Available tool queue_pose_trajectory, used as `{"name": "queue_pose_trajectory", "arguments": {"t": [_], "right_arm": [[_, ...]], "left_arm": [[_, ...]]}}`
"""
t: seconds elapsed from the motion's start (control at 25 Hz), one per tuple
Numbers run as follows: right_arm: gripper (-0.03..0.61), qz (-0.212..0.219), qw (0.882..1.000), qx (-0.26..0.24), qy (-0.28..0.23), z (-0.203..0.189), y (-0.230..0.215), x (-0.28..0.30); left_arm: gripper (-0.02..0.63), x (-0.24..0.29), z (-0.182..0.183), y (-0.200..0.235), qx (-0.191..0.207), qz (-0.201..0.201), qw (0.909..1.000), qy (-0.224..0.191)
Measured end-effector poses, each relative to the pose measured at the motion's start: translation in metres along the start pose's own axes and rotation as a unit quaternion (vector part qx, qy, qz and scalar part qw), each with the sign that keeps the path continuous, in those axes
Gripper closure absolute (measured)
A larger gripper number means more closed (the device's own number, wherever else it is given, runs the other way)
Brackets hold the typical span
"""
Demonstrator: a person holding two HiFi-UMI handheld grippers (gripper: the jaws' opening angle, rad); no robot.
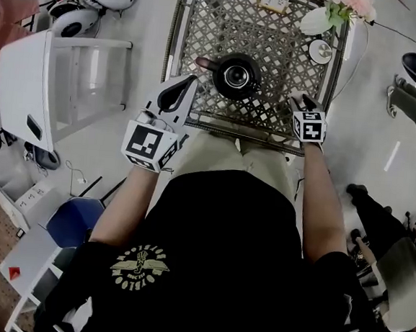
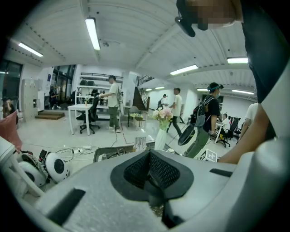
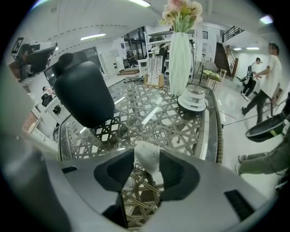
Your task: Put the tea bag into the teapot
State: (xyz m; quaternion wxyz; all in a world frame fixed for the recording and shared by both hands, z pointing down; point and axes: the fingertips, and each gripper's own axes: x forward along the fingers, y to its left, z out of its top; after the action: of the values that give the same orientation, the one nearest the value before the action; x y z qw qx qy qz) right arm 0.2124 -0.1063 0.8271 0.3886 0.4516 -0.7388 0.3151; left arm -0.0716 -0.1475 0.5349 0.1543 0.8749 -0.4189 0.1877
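A black teapot stands with its top open on the lattice glass table; in the right gripper view the teapot is ahead to the left. My right gripper is shut on a small white tea bag, held just above the table's near edge. In the head view the right gripper is to the right of the teapot. My left gripper hovers at the teapot's left, close to the spout. In its own view the left gripper points out into the room, pads together and nothing seen between them.
A white vase of pink flowers and a small white round dish stand at the table's far right; the vase and dish lie beyond the tea bag. A white chair is left of the table. People walk in the room.
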Motion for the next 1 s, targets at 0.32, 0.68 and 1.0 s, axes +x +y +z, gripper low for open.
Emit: {"name": "queue_pose_trajectory", "arguments": {"t": [0.32,0.68,1.0], "right_arm": [[0.543,-0.022,0.999,0.023,0.013,-0.004,-0.005,-0.007],[0.543,-0.02,0.998,0.051,-0.019,0.039,-0.003,-0.049],[0.543,-0.022,0.997,0.057,-0.042,0.061,0.002,-0.084]], "left_arm": [[0.617,-0.012,0.023,0.009,0.018,0.003,0.9997,-0.019],[0.617,-0.015,0.068,0.025,0.008,-0.002,0.9968,-0.079],[0.617,-0.016,0.084,0.034,0.0,-0.013,0.995,-0.099]]}}
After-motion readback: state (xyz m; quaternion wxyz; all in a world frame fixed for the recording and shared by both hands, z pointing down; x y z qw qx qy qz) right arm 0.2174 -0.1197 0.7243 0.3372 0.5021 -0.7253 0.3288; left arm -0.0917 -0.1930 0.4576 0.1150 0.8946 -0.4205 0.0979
